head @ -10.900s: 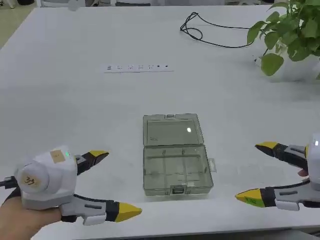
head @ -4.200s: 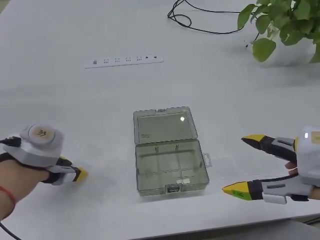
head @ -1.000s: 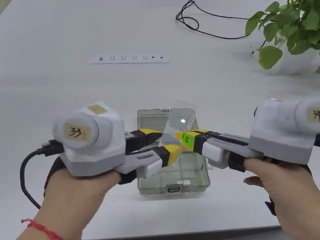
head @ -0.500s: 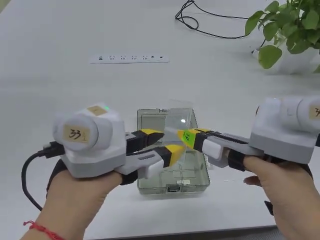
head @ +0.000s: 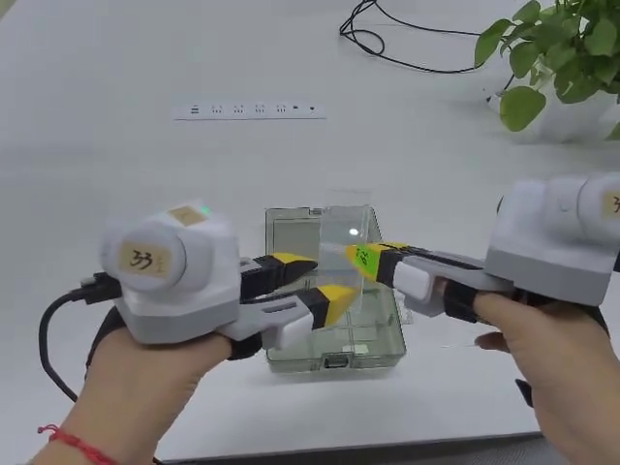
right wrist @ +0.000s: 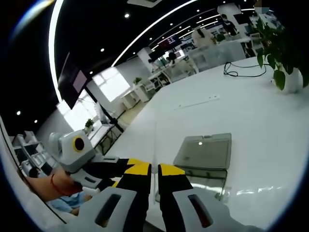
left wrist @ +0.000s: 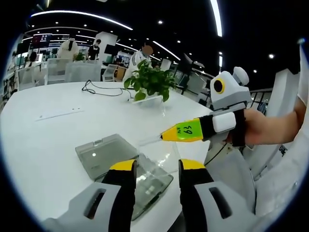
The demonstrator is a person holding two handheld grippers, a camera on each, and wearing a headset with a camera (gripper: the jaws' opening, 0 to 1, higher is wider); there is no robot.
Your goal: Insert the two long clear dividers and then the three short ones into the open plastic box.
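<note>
Over one open box on the surface, the right tool pinches one clear divider, jaws nearly together; the left tool hangs beside it, jaws parted.

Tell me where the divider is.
In the left gripper view the divider hangs centre, above the box, pinched by the right gripper, just ahead of the open left gripper.

My left claw and right claw have come in from the counter's edges to meet above the open box. The right, spread before, now pinches a clear divider.
</note>
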